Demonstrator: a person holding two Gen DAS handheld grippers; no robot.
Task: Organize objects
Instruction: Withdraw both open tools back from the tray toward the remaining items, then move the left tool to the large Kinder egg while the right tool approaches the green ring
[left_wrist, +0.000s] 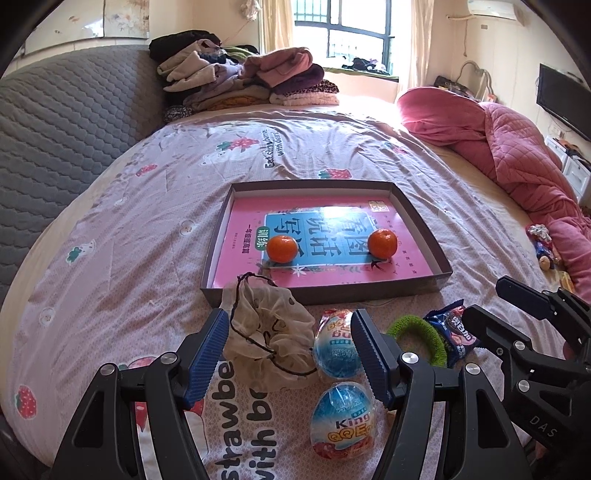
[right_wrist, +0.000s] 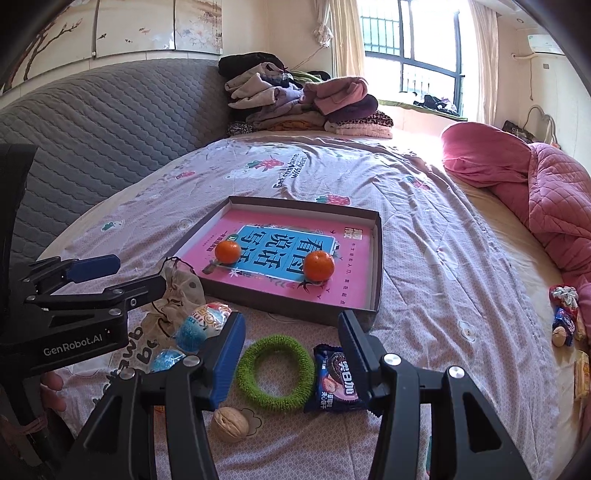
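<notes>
Our jaws stand wide on both sides, holding nothing. The left gripper (left_wrist: 289, 354) spans a cream scrunchie (left_wrist: 271, 339) and a blue egg (left_wrist: 336, 345); a second egg (left_wrist: 343, 419), reading "King", lies nearer us. The right gripper (right_wrist: 291, 354) frames the green ring (right_wrist: 275, 373) and a blue snack packet (right_wrist: 336, 380), a walnut (right_wrist: 229, 424) below. Ahead, the box (right_wrist: 378, 266) holds a pink book (left_wrist: 243, 254) and two tangerines (left_wrist: 282, 249) (left_wrist: 383, 242). The left tool's casing reads "GenRobot.AI".
</notes>
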